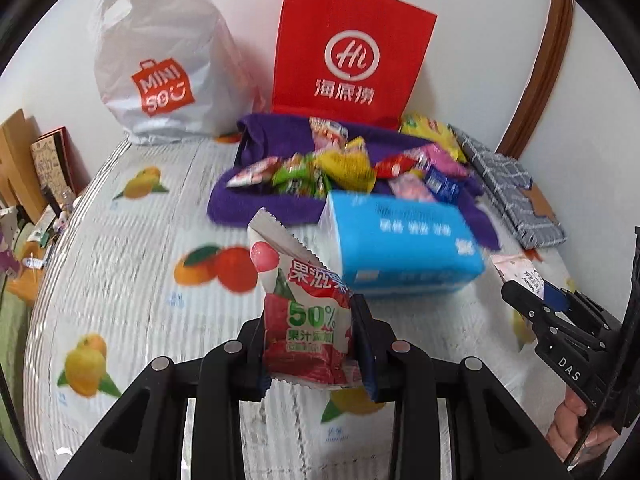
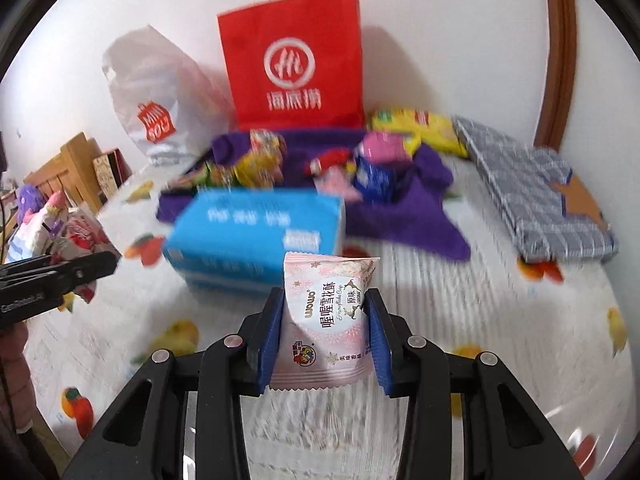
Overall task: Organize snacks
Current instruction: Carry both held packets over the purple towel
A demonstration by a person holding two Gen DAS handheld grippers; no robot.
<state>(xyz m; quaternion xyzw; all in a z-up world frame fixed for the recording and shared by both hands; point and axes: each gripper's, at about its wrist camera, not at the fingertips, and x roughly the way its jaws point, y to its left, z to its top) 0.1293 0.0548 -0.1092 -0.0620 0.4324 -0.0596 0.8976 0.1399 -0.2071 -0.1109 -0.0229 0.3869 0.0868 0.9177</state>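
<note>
Between each gripper's [image 1: 310, 344] jaws, a snack packet [image 1: 308, 320].

left gripper [image 1: 310, 334] clamps red snack packet [image 1: 308, 320] | blue tissue pack [image 1: 400, 244] behind

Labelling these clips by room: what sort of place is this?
Probably a bedroom: a bed with a fruit-print sheet, a folded grey checked quilt against the wall, soft toys alongside.
</note>
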